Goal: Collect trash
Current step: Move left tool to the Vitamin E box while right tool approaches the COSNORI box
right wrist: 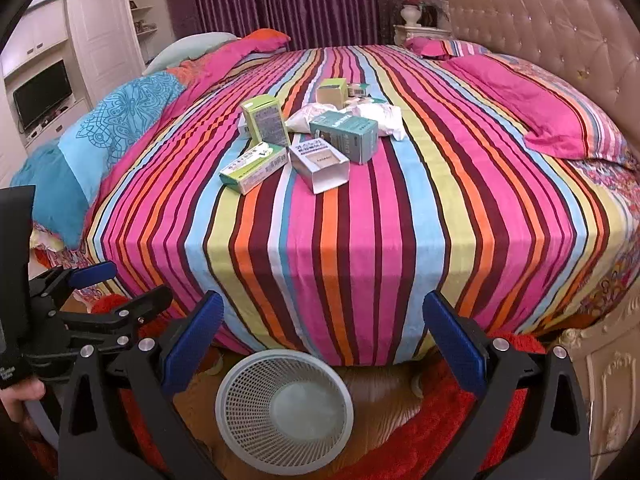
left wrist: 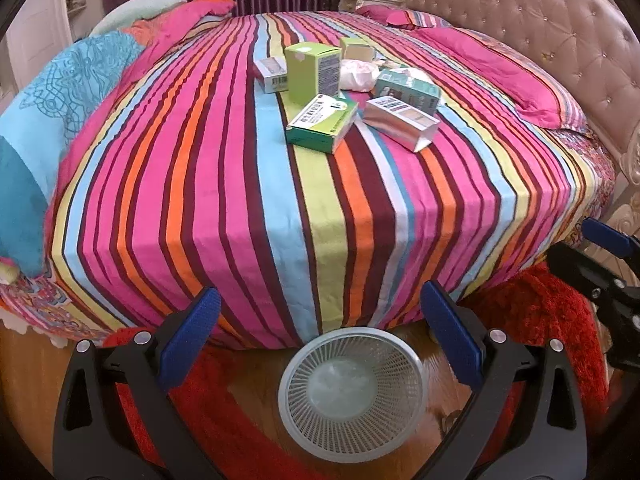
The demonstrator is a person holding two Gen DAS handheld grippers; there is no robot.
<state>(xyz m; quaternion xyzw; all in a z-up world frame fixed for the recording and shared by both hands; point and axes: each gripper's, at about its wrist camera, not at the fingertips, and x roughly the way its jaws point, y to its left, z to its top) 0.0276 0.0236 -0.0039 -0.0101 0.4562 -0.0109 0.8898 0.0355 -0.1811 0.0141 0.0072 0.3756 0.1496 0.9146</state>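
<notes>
- Bed [left wrist: 280, 200]: covered by a striped sheet. It carries all the trash in one cluster near its middle, well apart from the near edge.
- Basket [left wrist: 352, 396]: a white mesh bin that stands upright on the floor, just in front of the bed's near edge. It looks empty, so collection has not yet begun.
- Trash cluster: a tall green box [left wrist: 312, 72] stands upright. A flat green box [left wrist: 322, 122] and a silver box [left wrist: 400, 120] lie nearest the edge. A teal box [left wrist: 408, 90] lies behind the silver box, and crumpled tissue [left wrist: 358, 74] lies beside the teal box. Smaller boxes lie behind these.
- Left gripper [left wrist: 320, 320]: held low over the floor, above the basket and pointed at the bed. Its jaws are spread wide and hold nothing.
- Right gripper [right wrist: 322, 322]: held beside the left one at a similar height, also above the basket. Its jaws are spread wide and hold nothing.
- Step in hand, judged: reach for the first piece.
  - Start with the flat green box or the silver box, as these lie nearest.
  - Close across the narrow faces of a box; the card is likely to crush under a hard squeeze.
  - Avoid knocking the tall green box over.
  - Release each piece directly above the basket.
</notes>
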